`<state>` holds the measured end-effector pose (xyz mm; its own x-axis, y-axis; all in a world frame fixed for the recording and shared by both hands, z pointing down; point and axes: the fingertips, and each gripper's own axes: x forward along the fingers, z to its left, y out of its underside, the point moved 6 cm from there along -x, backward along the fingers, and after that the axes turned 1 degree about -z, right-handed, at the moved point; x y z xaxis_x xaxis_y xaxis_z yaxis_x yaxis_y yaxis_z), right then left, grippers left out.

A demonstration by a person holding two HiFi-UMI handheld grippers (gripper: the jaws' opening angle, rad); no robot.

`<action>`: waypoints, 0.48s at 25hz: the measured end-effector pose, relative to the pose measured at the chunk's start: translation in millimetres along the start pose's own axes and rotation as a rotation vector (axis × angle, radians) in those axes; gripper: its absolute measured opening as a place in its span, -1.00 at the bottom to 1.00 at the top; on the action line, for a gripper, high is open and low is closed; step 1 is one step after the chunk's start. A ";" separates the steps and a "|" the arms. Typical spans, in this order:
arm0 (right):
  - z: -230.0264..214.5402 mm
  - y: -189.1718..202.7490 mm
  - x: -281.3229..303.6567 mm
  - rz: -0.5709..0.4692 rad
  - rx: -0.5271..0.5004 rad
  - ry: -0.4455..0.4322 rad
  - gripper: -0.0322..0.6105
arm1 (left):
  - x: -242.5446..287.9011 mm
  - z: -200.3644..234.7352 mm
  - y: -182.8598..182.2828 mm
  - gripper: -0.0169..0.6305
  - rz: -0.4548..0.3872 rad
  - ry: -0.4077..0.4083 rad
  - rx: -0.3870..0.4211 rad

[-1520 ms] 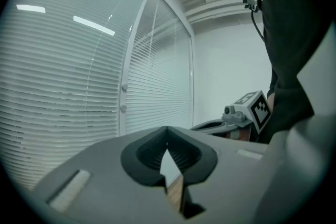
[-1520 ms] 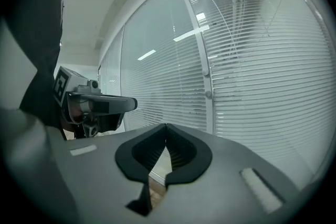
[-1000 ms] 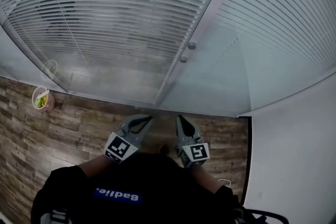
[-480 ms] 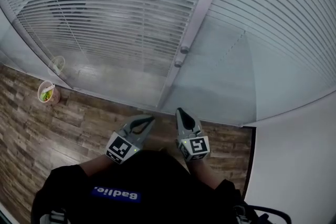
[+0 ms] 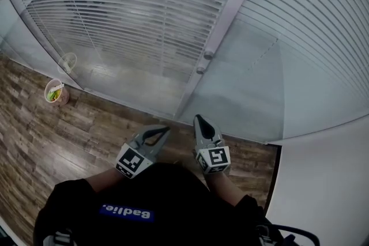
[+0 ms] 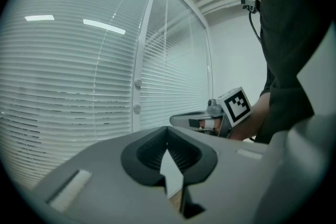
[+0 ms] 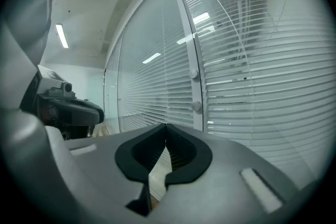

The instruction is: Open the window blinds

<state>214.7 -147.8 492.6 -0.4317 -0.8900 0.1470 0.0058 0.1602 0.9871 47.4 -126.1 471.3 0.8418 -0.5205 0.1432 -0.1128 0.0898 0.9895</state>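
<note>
I hold my left gripper [image 5: 163, 129] and right gripper [image 5: 198, 118] side by side. Both jaws are pressed together, holding nothing. The blinds [image 5: 132, 8] hang ahead, not touched.

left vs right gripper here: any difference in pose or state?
Pose: the left gripper slants inward toward its partner; the right gripper points nearly straight at the blinds. Reach: the right gripper's tip sits nearer the blinds than the left gripper's. Shared: both have fingers shut, hold nothing and touch nothing.
</note>
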 end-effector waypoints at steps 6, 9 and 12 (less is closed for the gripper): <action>-10.9 2.4 16.8 -0.039 -0.004 0.032 -0.89 | -6.7 4.7 16.7 -0.95 0.005 -0.026 0.002; -15.7 -6.9 21.9 -0.049 -0.012 0.045 -0.89 | -9.6 5.1 14.1 -0.95 0.005 -0.032 -0.003; -17.9 -21.6 24.9 -0.051 -0.025 0.056 -0.89 | -15.0 4.8 5.6 -0.95 0.003 -0.035 -0.008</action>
<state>220.0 -181.0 476.1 -0.3807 -0.9194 0.0992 0.0077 0.1042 0.9945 31.6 -121.9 474.8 0.8225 -0.5496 0.1464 -0.1106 0.0980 0.9890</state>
